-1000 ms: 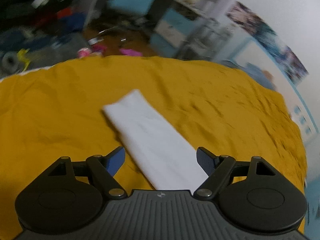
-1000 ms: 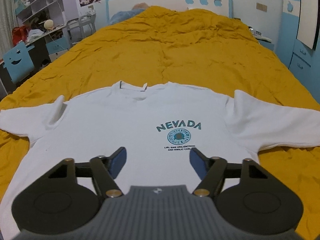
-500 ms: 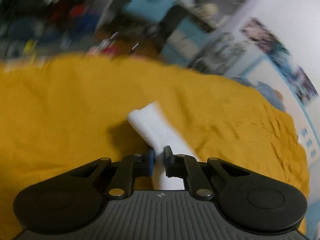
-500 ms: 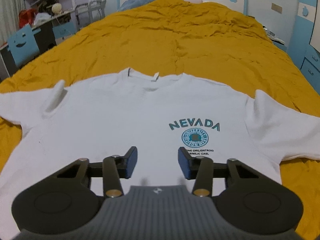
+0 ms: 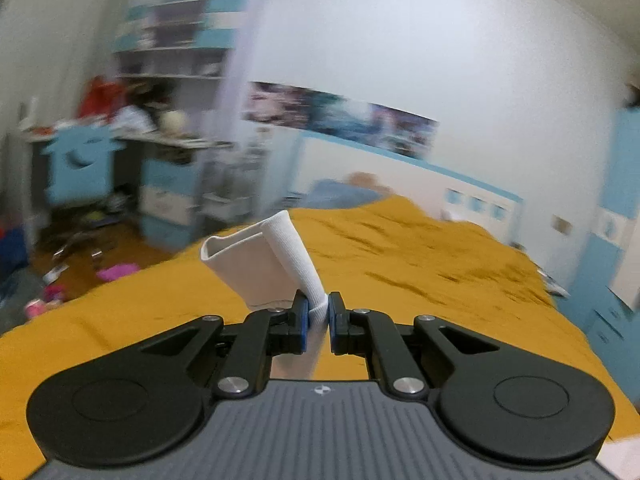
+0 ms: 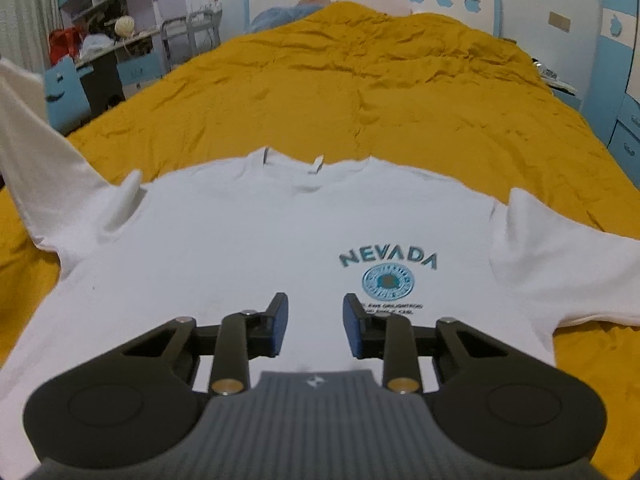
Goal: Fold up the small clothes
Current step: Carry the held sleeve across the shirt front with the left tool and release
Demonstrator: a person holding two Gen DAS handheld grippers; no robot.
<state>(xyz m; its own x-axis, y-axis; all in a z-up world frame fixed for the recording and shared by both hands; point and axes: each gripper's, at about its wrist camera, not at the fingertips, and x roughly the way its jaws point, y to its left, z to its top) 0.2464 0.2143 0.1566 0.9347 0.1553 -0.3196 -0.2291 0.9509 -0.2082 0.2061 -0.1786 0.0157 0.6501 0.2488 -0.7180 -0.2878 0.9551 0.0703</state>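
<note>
White T-shirt [image 6: 256, 240] with "NEVADA" on it lies flat, front up, on the yellow bedcover [image 6: 400, 92], collar at the far end, its long way running near to far under the right gripper [image 6: 314, 326]. That gripper's jaws have just been closing but stand apart with nothing between them. The left gripper [image 5: 318, 314] is clamped on the left sleeve [image 5: 272, 264] and holds it up off the bed at the left, so the sleeve would fold rightward onto the shirt.
</note>
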